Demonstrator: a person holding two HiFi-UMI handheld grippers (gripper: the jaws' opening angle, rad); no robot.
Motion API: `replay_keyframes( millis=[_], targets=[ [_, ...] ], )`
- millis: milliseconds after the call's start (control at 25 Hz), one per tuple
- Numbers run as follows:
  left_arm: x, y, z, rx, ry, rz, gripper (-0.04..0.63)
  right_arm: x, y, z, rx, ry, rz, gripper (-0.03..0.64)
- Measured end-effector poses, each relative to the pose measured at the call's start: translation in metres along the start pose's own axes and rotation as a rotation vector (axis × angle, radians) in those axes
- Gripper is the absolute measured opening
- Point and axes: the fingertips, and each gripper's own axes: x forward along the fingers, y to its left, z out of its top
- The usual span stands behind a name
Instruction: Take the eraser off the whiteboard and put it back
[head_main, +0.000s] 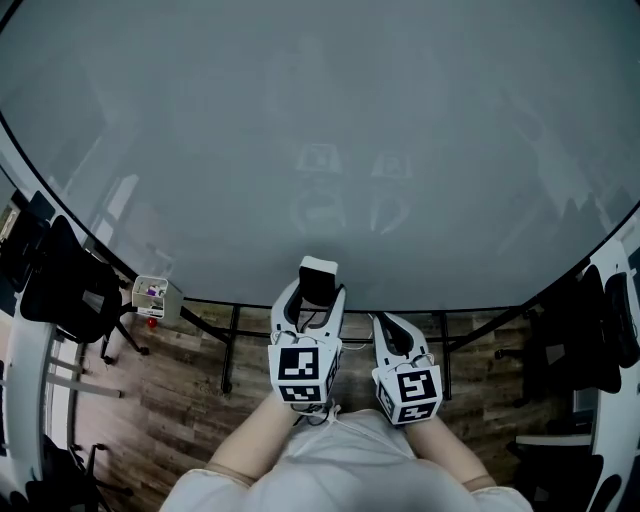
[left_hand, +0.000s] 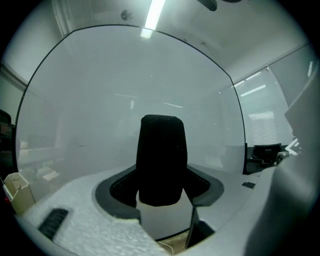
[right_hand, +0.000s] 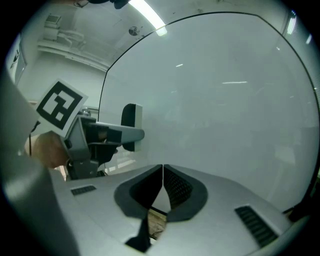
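Note:
The eraser (head_main: 318, 268), white-backed with black felt (left_hand: 161, 160), sits upright between the jaws of my left gripper (head_main: 318, 288), which is shut on it. Its felt side faces back toward me. It is held level, right in front of the lower edge of the big whiteboard (head_main: 320, 120); contact with the board cannot be made out. In the right gripper view the left gripper (right_hand: 131, 136) and the eraser (right_hand: 131, 120) appear at the left, close to the whiteboard (right_hand: 225, 100). My right gripper (head_main: 386, 326) hangs beside it, shut and empty, its pads (right_hand: 172, 187) meeting.
The whiteboard stands on black legs (head_main: 232, 345) over a wooden floor. Black office chairs stand at the left (head_main: 65, 285) and right (head_main: 590, 340). A small box with bits in it (head_main: 155, 293) sits by the board's lower left corner.

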Motion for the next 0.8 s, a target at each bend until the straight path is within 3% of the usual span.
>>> replay_keyframes(
  millis=[240,440,800],
  targets=[
    [0.018,0.008,0.025,0.067,-0.035,0.024,0.264,0.002,-0.003,0.002,0.003,-0.003,-0.007,0.029],
    [0.027,0.01,0.032,0.063,-0.025,0.023,0.264,0.0,-0.011,0.0,0.007,-0.002,-0.025,0.029],
    [0.034,0.013,0.033,0.074,-0.013,0.109,0.264,-0.001,-0.022,-0.003,0.04,-0.014,-0.059,0.029]
  ],
)
